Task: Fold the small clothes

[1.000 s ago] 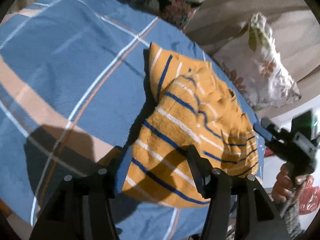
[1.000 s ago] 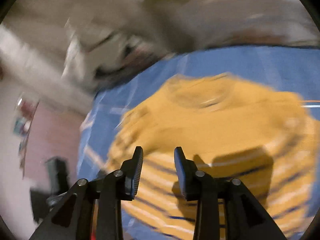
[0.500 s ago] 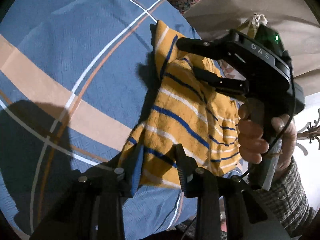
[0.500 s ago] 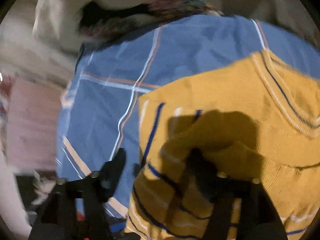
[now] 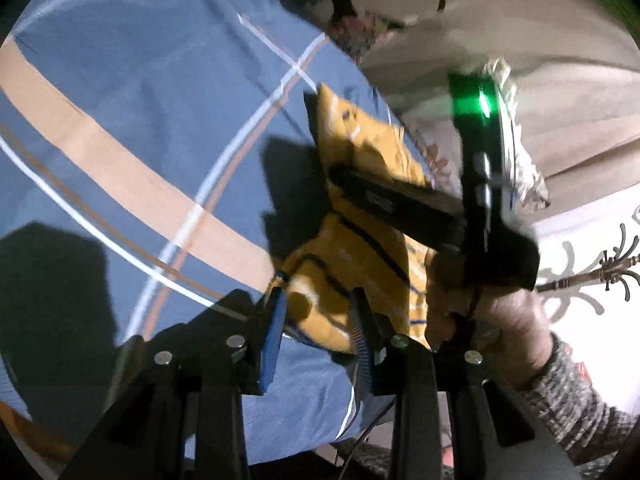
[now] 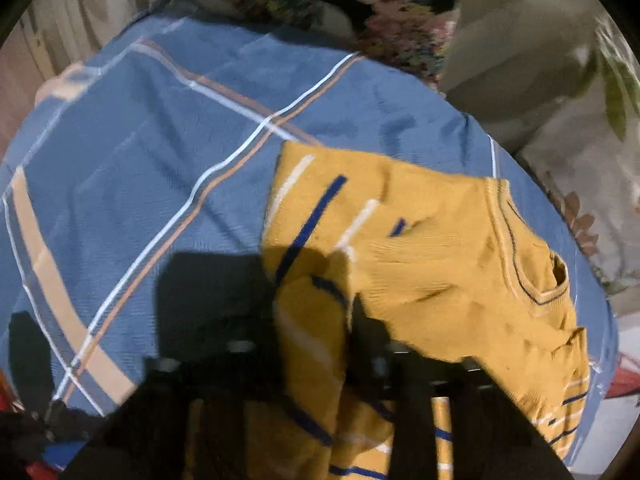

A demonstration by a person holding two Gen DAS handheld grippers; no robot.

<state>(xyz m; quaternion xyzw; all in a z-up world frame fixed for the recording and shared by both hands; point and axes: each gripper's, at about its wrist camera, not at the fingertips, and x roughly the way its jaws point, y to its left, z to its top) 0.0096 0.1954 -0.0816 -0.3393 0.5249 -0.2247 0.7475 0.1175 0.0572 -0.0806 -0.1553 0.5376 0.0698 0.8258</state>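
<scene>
While I've got both cams up, the yellow striped sweater [image 6: 448, 264] is lying bunched on the blue plaid bedspread [image 6: 168, 184], over toward the side of it nearest the floral pillows [image 6: 576, 184]. From my right wrist cam it's half folded over itself, neckline off to the right, blue and white stripes running across it.

My left gripper [image 5: 318, 326] sits at the near hem of the sweater. Its two fingers are spread apart with a lump of the yellow knit sitting in the gap, but the pads don't look pressed against the fabric, so I'd call it parted and not gripping anything. The blue pad on the left finger [image 5: 272, 344] is right at the edge of the cloth.

My right gripper [image 6: 316, 344] is harder to read. In its own cam the fingers are dark and blurry, with a fold of sweater draped down between and over them, and I honestly can't tell if it's pinched. In the left cam I see its black body [image 5: 472, 208] lying over the middle of the sweater, green light on, with the right hand [image 5: 508, 308] wrapped around the handle.
</scene>
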